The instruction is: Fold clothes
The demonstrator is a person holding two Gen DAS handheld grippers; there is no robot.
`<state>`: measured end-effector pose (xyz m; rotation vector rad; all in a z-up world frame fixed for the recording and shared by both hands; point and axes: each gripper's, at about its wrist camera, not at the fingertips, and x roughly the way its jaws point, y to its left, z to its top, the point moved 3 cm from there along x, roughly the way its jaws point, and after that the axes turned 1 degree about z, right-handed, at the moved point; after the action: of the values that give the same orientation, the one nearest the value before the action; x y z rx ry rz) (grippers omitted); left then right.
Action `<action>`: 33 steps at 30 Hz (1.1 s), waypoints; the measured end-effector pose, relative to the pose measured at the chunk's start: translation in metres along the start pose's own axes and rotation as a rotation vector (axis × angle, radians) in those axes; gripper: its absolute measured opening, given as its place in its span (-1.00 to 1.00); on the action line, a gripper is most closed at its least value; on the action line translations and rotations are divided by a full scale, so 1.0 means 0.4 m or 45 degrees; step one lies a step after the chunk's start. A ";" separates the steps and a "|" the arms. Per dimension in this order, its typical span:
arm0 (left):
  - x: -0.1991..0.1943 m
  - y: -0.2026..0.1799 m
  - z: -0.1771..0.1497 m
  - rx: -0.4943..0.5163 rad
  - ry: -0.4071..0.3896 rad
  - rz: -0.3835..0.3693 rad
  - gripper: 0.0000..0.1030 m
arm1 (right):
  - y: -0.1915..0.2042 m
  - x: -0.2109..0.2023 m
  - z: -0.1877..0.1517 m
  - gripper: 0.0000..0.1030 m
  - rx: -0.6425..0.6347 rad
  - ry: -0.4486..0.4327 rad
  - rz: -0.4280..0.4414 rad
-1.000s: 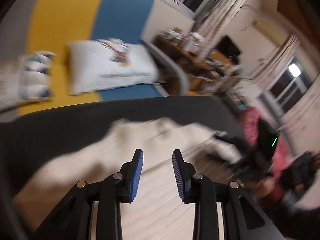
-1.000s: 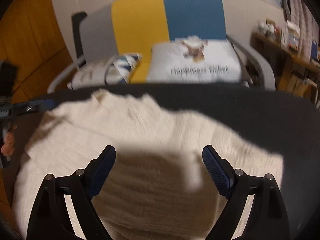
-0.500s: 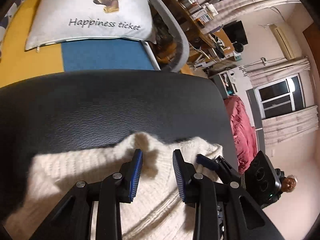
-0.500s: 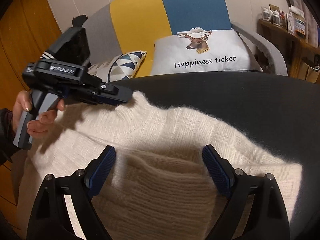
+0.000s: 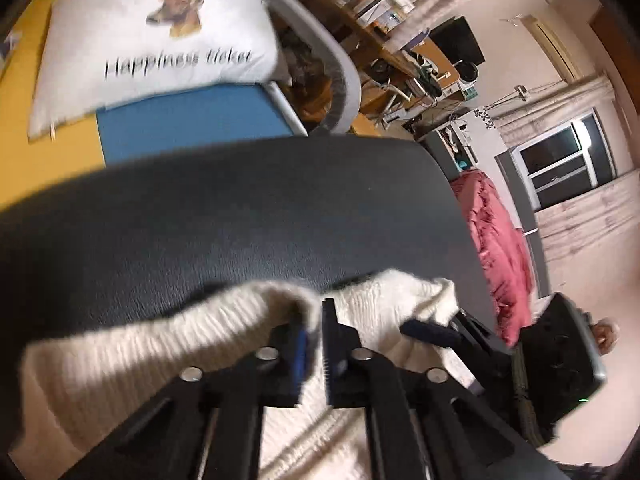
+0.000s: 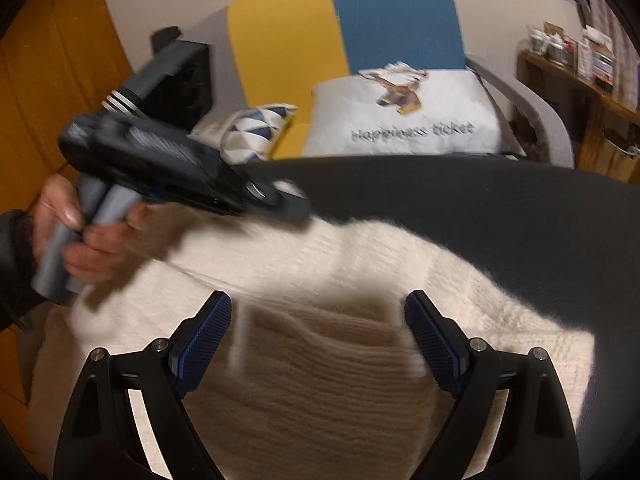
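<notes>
Having just closed, the left tongs (image 5: 316, 344) now pinch the cream knit sweater's (image 6: 320, 360) far edge, right tongs (image 6: 318, 340) released above it; lift evenly, avoiding bunching.

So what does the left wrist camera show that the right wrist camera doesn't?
Only the left wrist view shows the window, the red bedding and the left gripper, whose jaws have just closed, pinching the sweater's edge. Only the right wrist view shows the triangle-patterned cushion, the hand holding the left gripper, and the open right gripper over the knit. Both show the cream sweater, the black surface and the deer pillow.
</notes>
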<state>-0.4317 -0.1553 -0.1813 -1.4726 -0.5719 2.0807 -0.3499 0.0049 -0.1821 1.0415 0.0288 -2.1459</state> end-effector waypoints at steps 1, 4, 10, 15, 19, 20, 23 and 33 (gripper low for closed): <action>-0.007 -0.001 0.003 0.005 -0.028 -0.010 -0.94 | 0.009 -0.006 0.005 0.77 -0.012 -0.004 0.024; -0.010 -0.002 0.008 0.039 -0.062 -0.004 -0.94 | 0.031 0.013 0.022 0.77 -0.123 0.036 -0.033; 0.025 0.036 0.019 -0.022 -0.044 0.050 -0.92 | -0.032 0.054 -0.002 0.77 0.010 0.068 -0.086; -0.034 0.035 0.007 -0.053 -0.066 -0.003 -0.64 | -0.026 0.045 -0.008 0.77 0.005 0.069 -0.107; -0.173 0.083 -0.032 -0.112 -0.199 -0.003 -0.64 | -0.025 0.045 -0.005 0.77 0.005 0.071 -0.105; -0.207 0.092 -0.052 -0.101 -0.217 0.021 -0.64 | -0.026 0.045 -0.001 0.77 0.009 0.072 -0.100; -0.273 0.117 -0.111 -0.079 -0.241 0.064 -0.64 | -0.024 0.034 0.017 0.77 0.028 0.084 -0.079; -0.281 0.184 -0.247 -0.065 -0.242 0.220 -0.64 | 0.119 0.125 0.175 0.77 0.276 0.116 0.774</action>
<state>-0.3203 -0.2794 -0.1762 -1.4047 -0.5912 2.3750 -0.3870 -0.0824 -0.1562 1.0973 -0.4322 -1.5702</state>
